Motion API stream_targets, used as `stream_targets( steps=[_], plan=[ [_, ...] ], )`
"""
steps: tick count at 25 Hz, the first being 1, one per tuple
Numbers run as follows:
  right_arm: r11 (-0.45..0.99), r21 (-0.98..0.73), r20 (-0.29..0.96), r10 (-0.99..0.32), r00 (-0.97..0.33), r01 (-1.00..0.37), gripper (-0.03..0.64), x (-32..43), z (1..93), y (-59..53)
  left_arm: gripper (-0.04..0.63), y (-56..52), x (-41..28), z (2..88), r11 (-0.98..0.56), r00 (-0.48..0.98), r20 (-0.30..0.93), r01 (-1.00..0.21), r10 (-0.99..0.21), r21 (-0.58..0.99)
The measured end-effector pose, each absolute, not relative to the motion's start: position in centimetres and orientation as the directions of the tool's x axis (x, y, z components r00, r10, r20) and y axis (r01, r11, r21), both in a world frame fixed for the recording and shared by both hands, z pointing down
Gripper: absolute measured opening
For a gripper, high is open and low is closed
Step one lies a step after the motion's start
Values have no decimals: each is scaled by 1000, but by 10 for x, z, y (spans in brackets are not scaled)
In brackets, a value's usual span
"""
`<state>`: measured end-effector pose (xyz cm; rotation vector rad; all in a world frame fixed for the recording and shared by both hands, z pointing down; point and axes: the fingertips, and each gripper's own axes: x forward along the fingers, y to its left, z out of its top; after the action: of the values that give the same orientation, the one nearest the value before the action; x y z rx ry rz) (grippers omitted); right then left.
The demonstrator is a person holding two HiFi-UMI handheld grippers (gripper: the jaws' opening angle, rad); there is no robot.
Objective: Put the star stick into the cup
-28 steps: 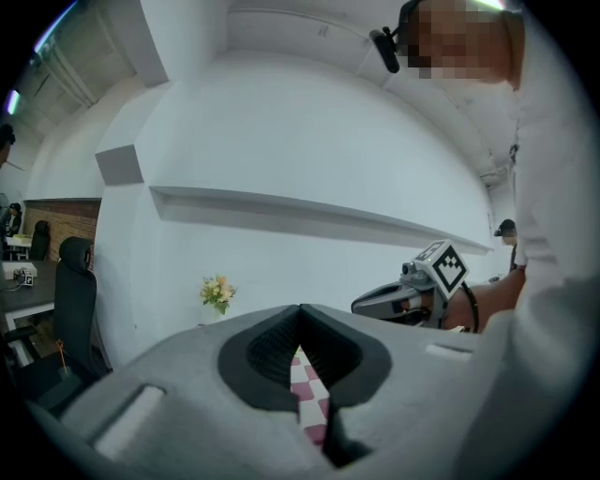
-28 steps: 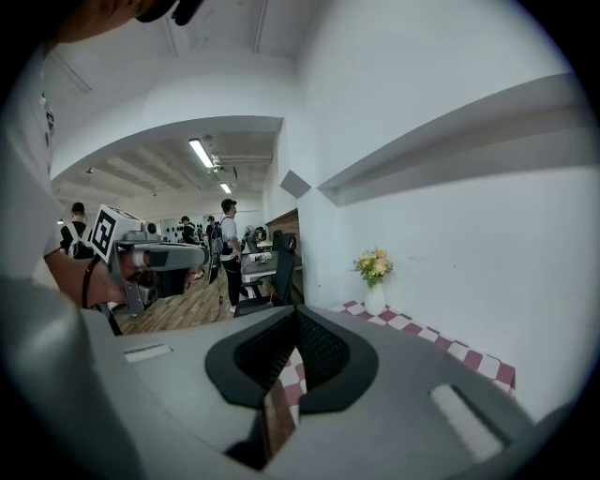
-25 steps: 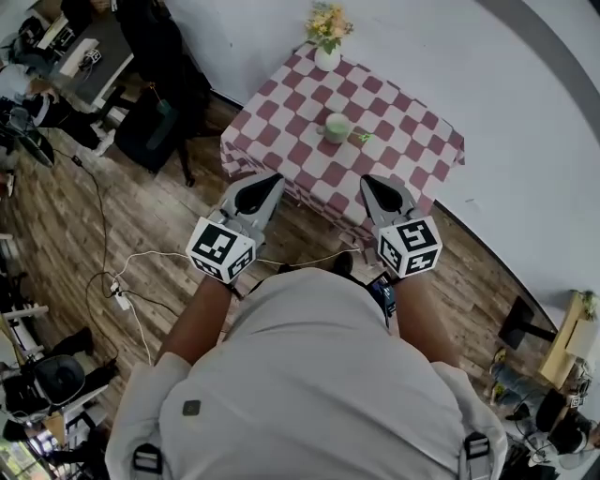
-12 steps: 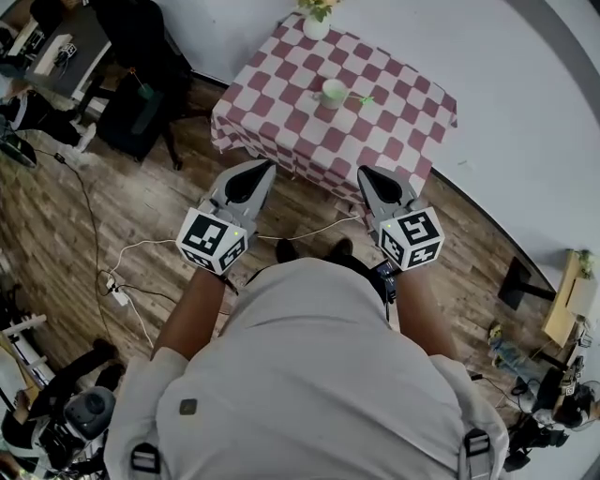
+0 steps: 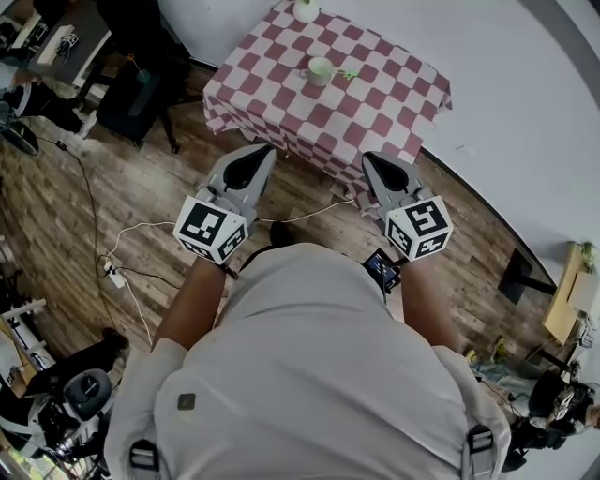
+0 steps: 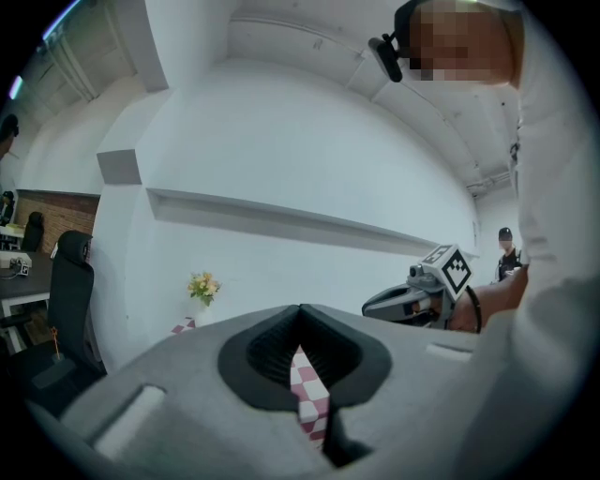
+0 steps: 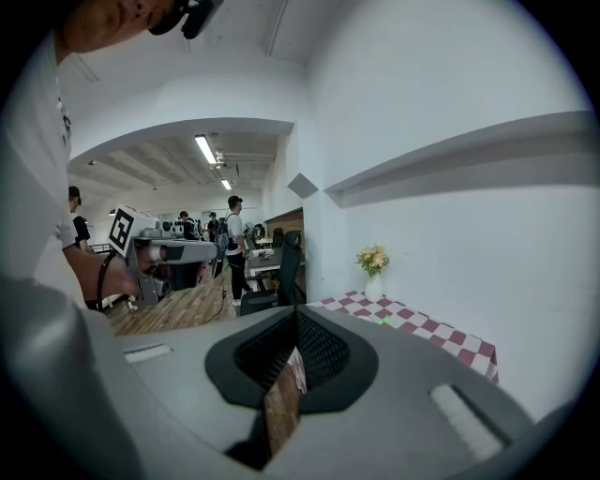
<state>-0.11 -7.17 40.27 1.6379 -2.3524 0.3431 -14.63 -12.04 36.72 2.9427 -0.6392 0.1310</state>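
A pale green cup [image 5: 320, 70] stands on the table with the red-and-white checked cloth [image 5: 375, 112], far ahead of me. The green star stick [image 5: 349, 74] lies on the cloth just right of the cup; it shows as a tiny green speck [image 7: 382, 321] in the right gripper view. My left gripper [image 5: 262, 151] and right gripper [image 5: 372, 159] are held side by side in front of my body, over the wooden floor and short of the table. Both are shut with nothing in them.
A white vase of flowers [image 5: 306, 9] stands at the table's far edge. A black office chair [image 5: 131, 94] and desks stand to the left. White cables and a power strip [image 5: 114, 278] lie on the floor. A white wall curves along the right.
The table, cup and star stick have slid toward the top of the head view. Both grippers have kept their place in front of my body and stayed shut.
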Motion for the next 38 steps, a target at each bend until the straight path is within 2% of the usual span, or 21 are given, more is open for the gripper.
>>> stream_targets(
  steps=[12,21,38],
  plan=[
    [375,-46,313,-874,-370,-926,9,52,408,35,5,-19,-89,380,-887,891,138,-448,-432,116],
    [427,-43,305,-855,-419,-903,9,59,415,110,5,62,-65,395,-878,885,152,-459,-440,135],
    [462,-34,282,-846,-452,-886,9,48,413,152,5,101,-82,384,-866,869,145,-489,-473,106]
  ],
)
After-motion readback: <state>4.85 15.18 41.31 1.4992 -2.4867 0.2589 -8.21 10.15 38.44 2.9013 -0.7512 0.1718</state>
